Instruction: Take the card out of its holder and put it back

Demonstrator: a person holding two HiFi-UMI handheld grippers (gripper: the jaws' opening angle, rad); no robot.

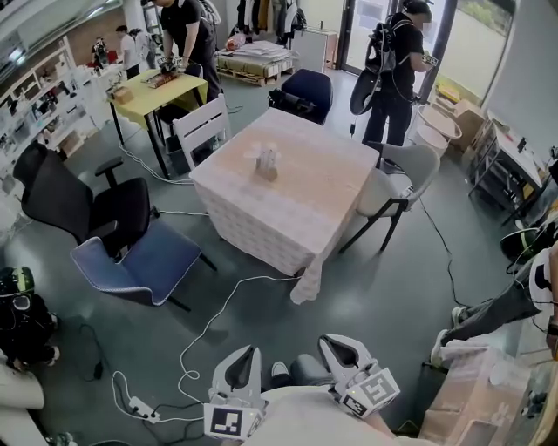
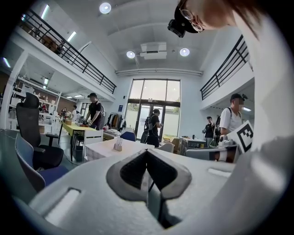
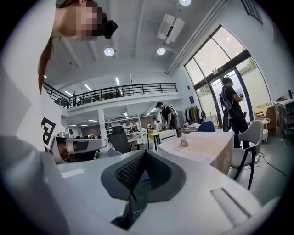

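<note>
Floor of grey fills most of the head view, and across it, well apart from us, stands a square surface under a pale cloth. At the bottom edge we hold the left gripper and right gripper, both closed on nothing. Near the surface's middle stands a small holder; its card is too small to make out. We judge the card light, thin and bendy, best pinched at its top edge.

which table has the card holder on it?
The square cloth-covered table mid-room: the card holder stands near its middle. The yellow table, far left, has a person bent over it.
</note>
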